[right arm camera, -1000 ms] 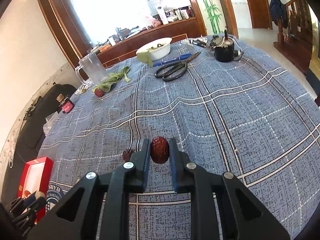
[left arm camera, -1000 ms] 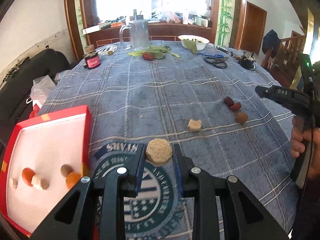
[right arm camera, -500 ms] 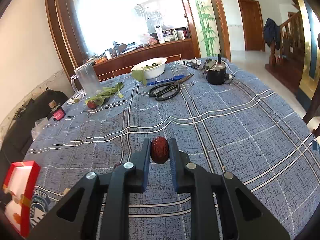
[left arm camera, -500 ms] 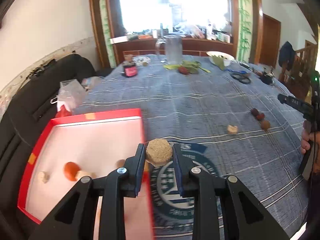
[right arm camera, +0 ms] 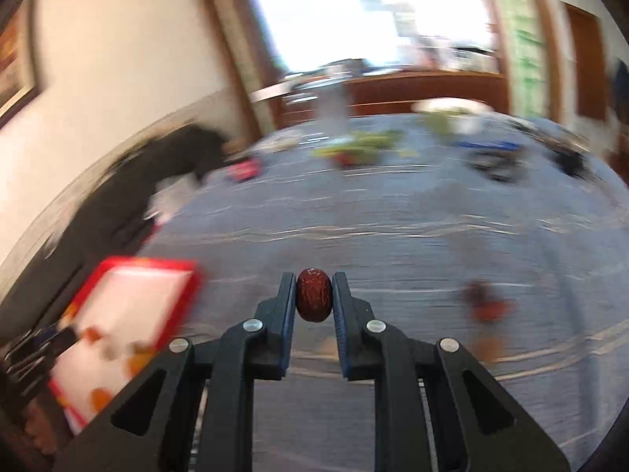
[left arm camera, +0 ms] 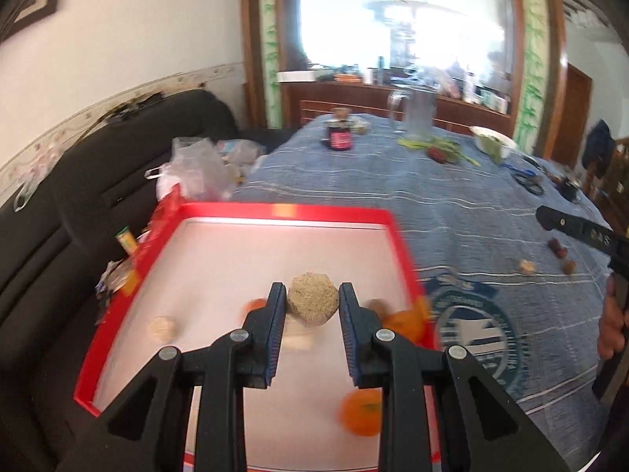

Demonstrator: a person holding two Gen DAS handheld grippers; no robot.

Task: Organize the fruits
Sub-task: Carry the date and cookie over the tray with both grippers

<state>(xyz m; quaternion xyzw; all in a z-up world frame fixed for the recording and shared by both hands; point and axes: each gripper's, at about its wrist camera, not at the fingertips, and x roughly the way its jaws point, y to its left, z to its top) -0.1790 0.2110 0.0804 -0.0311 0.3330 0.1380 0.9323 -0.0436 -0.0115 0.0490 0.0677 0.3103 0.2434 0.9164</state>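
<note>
While the left gripper [left arm camera: 312, 306] holds a tan ball [left arm camera: 312, 303] tight above the red tray [left arm camera: 275, 210], the right gripper [right arm camera: 313, 295] squeezes a date [right arm camera: 313, 294] over the worktop [right arm camera: 393, 236]. Next, I think, lower and let go.

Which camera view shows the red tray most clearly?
The left wrist view: the red tray fills the foreground, sharp enough to show the fruit inside. The right wrist view shows the tray only small, blurred, at the left edge.
</note>
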